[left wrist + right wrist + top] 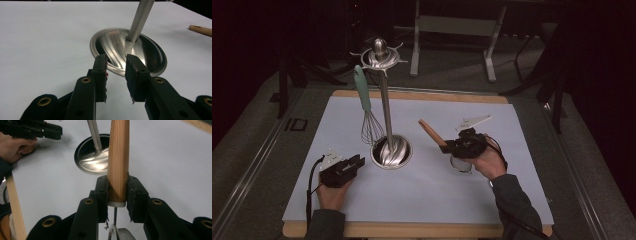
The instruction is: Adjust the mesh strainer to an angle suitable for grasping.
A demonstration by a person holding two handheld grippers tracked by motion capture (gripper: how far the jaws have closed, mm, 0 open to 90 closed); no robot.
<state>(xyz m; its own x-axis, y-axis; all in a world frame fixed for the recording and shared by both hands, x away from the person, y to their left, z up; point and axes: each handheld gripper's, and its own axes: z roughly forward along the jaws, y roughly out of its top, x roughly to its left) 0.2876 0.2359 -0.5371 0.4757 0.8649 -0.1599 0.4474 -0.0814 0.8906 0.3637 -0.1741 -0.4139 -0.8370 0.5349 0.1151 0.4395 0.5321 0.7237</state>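
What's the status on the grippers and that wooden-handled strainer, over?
Right gripper shut on the strainer's wooden handle, mesh end hanging below. Left gripper open, empty, at the stand base. Whisk hangs on the stand; path clear.

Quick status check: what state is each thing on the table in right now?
Stand: upright, base on the mat.
Whisk: hanging from the stand's top.
Strainer: wooden handle clamped in the right claw, lifted at a tilt.
Left claw: open, empty, beside the base.
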